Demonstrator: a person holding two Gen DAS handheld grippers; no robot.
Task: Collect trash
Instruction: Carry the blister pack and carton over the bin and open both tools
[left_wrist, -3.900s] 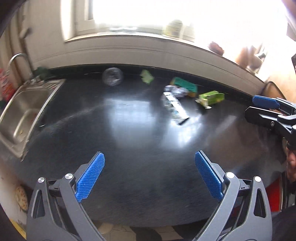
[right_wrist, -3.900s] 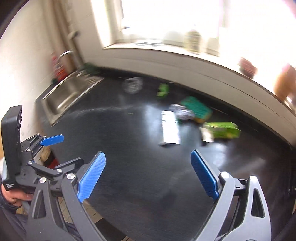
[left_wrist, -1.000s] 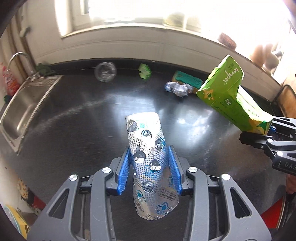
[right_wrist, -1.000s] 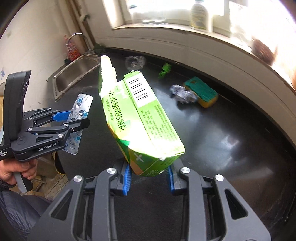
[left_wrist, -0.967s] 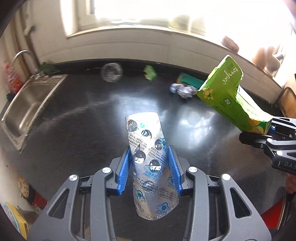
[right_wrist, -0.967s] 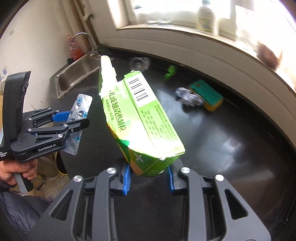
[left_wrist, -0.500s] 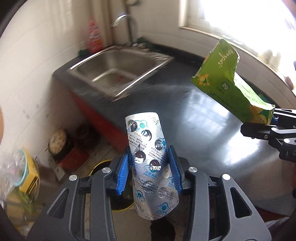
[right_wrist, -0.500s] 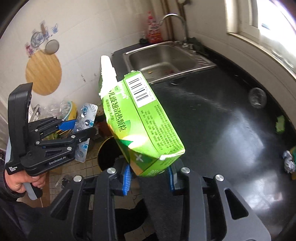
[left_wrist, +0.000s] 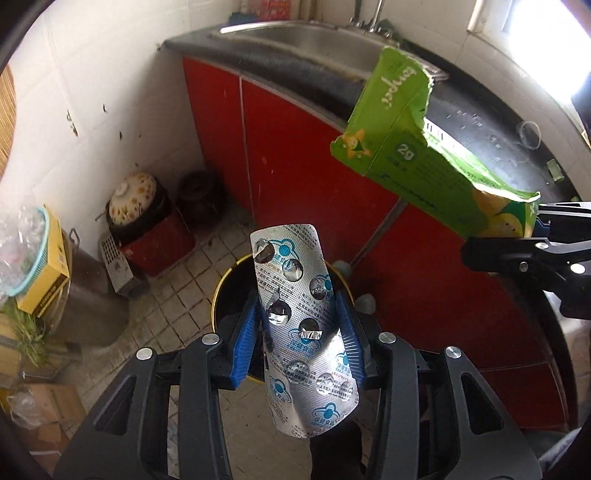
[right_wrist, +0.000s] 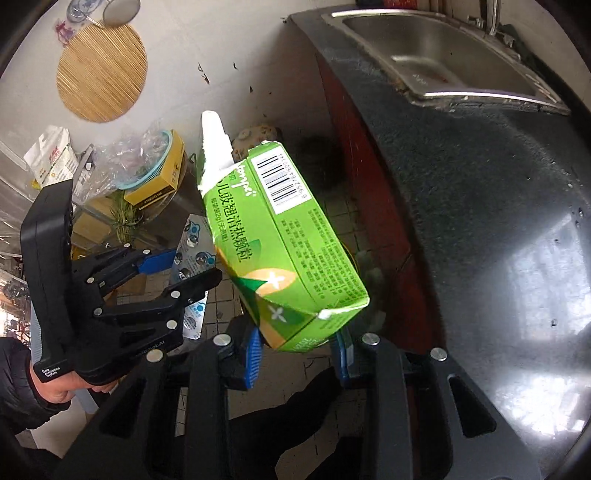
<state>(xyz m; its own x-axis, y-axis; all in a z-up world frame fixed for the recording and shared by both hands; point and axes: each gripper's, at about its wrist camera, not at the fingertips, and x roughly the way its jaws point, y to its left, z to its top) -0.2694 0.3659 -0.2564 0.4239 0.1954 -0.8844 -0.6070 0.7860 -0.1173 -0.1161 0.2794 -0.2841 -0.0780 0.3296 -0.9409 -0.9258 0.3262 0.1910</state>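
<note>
Both pieces of trash look featherweight to me, so I judge grip force barely matters, only where I pinch. My left gripper holds the blister pack by its long edges, the blue pads on either side near its lower half; it is a thin foil sheet, springy and slick, bowed slightly, and I reckon it would buckle or slide out if squeezed harder or taken by the tip, so the edge pinch around the middle is the right place. The pack is silver with popped pill pockets and blue cloud logos, rounded at both ends. It hangs right over the yellow-rimmed bin on the tiled floor, in front of the red cabinet. My right gripper is clamped on the bottom end of the green carton, pads on its two narrow sides; it looks like empty cardboard (torn open at the top, white flap sticking up), stiff enough at the folded end but likely to crush mid-body, so the end is where to hold it. It is bright green with a barcode panel, printed text and a white cross mark. The carton sits tilted in the air beside the black counter, just beyond the blister pack, above the floor near the bin. Sink is well apart, at the counter's far end.
</note>
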